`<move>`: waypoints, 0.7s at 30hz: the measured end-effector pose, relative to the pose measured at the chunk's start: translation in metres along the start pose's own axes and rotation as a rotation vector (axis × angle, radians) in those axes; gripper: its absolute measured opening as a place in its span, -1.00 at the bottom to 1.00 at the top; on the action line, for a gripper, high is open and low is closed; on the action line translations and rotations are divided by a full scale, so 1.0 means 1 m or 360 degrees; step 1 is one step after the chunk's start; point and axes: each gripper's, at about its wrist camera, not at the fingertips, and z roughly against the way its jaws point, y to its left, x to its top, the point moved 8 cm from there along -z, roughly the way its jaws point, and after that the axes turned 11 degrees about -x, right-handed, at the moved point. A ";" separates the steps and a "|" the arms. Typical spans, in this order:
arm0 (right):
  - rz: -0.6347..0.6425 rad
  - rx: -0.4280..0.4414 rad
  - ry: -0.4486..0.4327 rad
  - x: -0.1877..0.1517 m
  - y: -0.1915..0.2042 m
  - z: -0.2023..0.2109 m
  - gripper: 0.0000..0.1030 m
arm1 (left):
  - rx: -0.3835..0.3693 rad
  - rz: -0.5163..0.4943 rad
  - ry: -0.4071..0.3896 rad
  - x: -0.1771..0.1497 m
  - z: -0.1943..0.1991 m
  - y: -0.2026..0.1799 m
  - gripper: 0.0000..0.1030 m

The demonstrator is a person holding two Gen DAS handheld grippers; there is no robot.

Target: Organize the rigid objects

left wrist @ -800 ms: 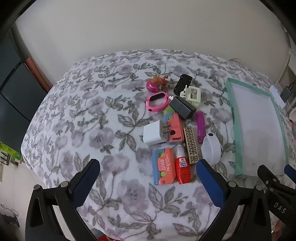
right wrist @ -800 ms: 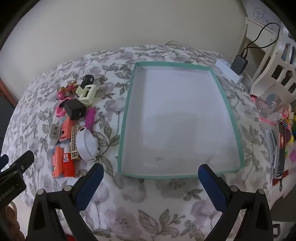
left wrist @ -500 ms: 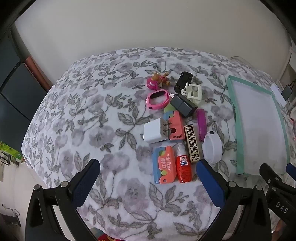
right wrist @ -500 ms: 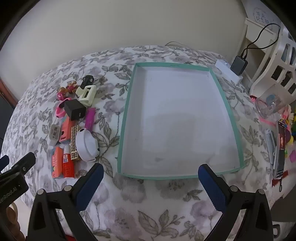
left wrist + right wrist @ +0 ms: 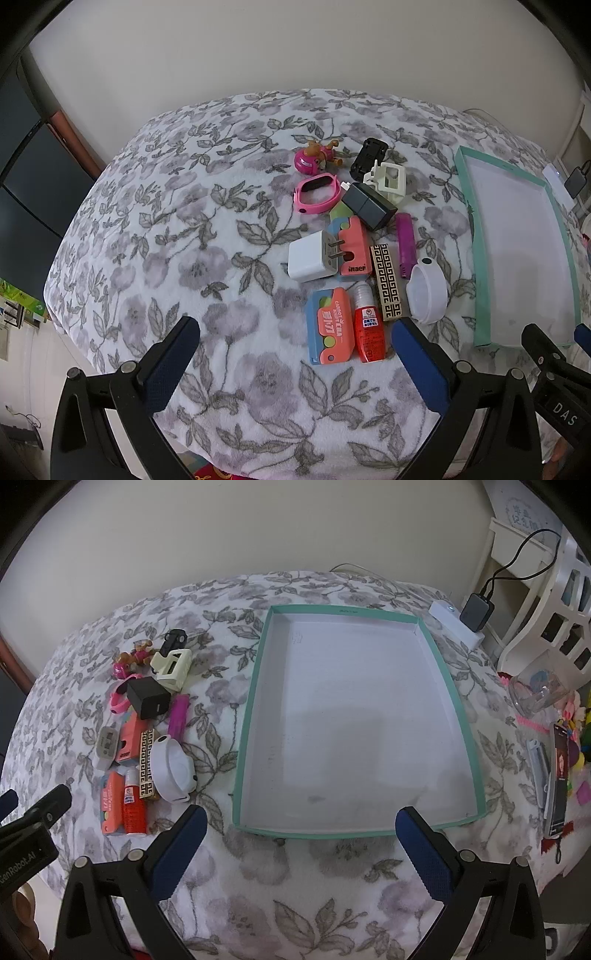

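**Both grippers spread wide above the bed, objects still in a cluster**

Since the earlier frames the left wrist view has crept slightly: the cluster of small objects sits a little lower and nearer in it, while the right wrist view is almost unchanged. Nothing on the floral blanket (image 5: 155, 229) has shifted.

The left gripper (image 5: 295, 360) hangs over the blanket with its jaws spread wide and nothing between them; its blue pads (image 5: 419, 360) frame the near end of the cluster. The right gripper (image 5: 297, 843) is likewise spread wide and holds nothing, poised over the near rim of the green-edged tray (image 5: 255, 701).

The objects lie together on the blanket just left of the tray. At the near end, an orange and blue case (image 5: 328, 332) lies beside a red bottle (image 5: 369, 332). Beyond them are a white charger (image 5: 312, 254), a patterned black and gold bar (image 5: 386, 280), a white round container (image 5: 426, 291) and a purple lighter (image 5: 405, 242). Farther back are a black adapter (image 5: 369, 205), a pink band (image 5: 317, 192), a cream clip (image 5: 388, 181), a black clip (image 5: 369, 155) and a pink toy figure (image 5: 314, 158).
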 end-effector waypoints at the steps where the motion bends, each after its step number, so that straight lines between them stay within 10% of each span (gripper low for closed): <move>1: 0.0002 -0.0001 0.0000 0.000 0.000 0.000 1.00 | 0.0000 0.0000 0.0001 0.000 0.000 0.000 1.00; 21: 0.0028 -0.0016 -0.0001 -0.001 -0.002 -0.002 1.00 | 0.0004 0.0001 0.0008 0.000 -0.001 0.001 1.00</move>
